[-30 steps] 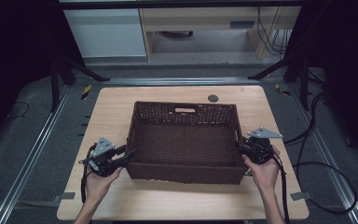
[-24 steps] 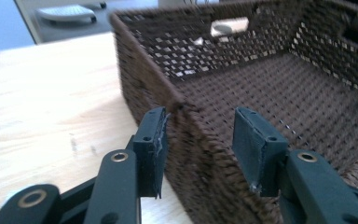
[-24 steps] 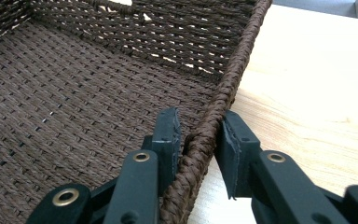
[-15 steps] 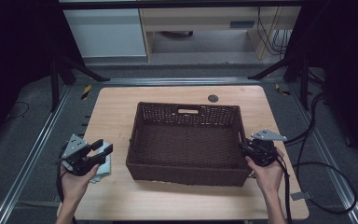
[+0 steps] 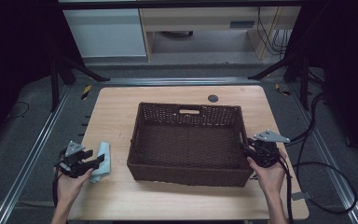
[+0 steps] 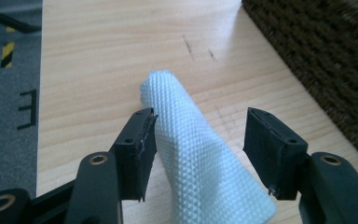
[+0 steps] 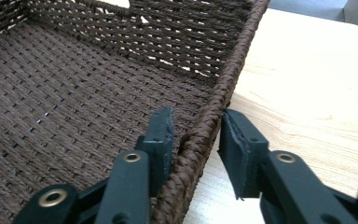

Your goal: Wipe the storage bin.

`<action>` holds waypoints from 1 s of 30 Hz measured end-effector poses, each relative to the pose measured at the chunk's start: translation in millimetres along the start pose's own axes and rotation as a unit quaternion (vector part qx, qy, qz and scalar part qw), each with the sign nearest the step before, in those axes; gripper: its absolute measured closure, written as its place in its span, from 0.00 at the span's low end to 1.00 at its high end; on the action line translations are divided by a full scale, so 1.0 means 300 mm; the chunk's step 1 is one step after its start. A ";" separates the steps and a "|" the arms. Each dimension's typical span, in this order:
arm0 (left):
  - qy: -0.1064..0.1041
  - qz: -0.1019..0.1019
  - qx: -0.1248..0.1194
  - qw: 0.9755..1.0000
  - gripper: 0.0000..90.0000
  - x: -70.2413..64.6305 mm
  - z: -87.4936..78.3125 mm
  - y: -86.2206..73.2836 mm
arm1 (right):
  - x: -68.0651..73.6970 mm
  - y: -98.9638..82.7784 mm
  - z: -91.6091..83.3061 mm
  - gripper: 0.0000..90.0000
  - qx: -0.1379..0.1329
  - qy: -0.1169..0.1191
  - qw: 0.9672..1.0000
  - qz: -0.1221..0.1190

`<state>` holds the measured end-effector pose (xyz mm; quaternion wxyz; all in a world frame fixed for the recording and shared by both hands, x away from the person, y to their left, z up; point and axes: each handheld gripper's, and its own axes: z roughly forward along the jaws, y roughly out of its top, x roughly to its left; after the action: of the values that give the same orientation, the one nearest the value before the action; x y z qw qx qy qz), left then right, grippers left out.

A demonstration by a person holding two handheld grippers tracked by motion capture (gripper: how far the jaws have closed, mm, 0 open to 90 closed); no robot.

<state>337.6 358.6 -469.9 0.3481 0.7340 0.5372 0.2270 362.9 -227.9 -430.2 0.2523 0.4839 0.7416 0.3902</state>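
Note:
A dark brown woven basket stands in the middle of the wooden table. A light blue rolled cloth lies on the table to the left of the basket. My left gripper is low over the cloth, which lies between its jaws. Those jaws have just been opening; the right one stands clear of the cloth. My right gripper straddles the basket's right rim. Its jaws have just been opening too, and a gap shows beside the rim.
A small black round disc is set into the table behind the basket. Metal rails run along both sides of the table, with cables on the floor at the right. A white cabinet stands beyond the table.
My left gripper left the basket's left wall, moved left and down toward the table's left edge, and widened over the cloth. The right gripper stayed at the rim and loosened.

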 end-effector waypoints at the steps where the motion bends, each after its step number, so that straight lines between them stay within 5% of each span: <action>1: 0.000 -0.001 0.004 1.000 0.48 0.004 0.004 -0.003 | -0.001 -0.001 0.000 0.69 -0.002 0.000 1.000 0.000; 8: -0.005 -0.007 0.044 0.999 0.56 0.029 0.034 -0.026 | -0.008 0.001 -0.012 0.62 -0.018 0.010 1.000 0.011; 16: -0.020 -0.004 0.068 0.997 0.77 0.018 0.052 -0.023 | -0.014 -0.011 0.000 0.60 -0.011 0.015 1.000 0.015; 21: -0.033 -0.008 0.064 0.997 0.86 0.014 0.039 -0.014 | -0.018 -0.015 0.001 0.58 -0.014 0.016 1.000 0.020; 30: -0.037 -0.010 0.002 0.999 0.87 -0.014 -0.019 0.038 | -0.021 -0.017 0.002 0.55 -0.020 0.017 0.999 0.024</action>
<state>339.4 354.1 -457.5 0.3691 0.7369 0.5317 0.1949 363.3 -234.7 -434.8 0.2394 0.4897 0.7258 0.4195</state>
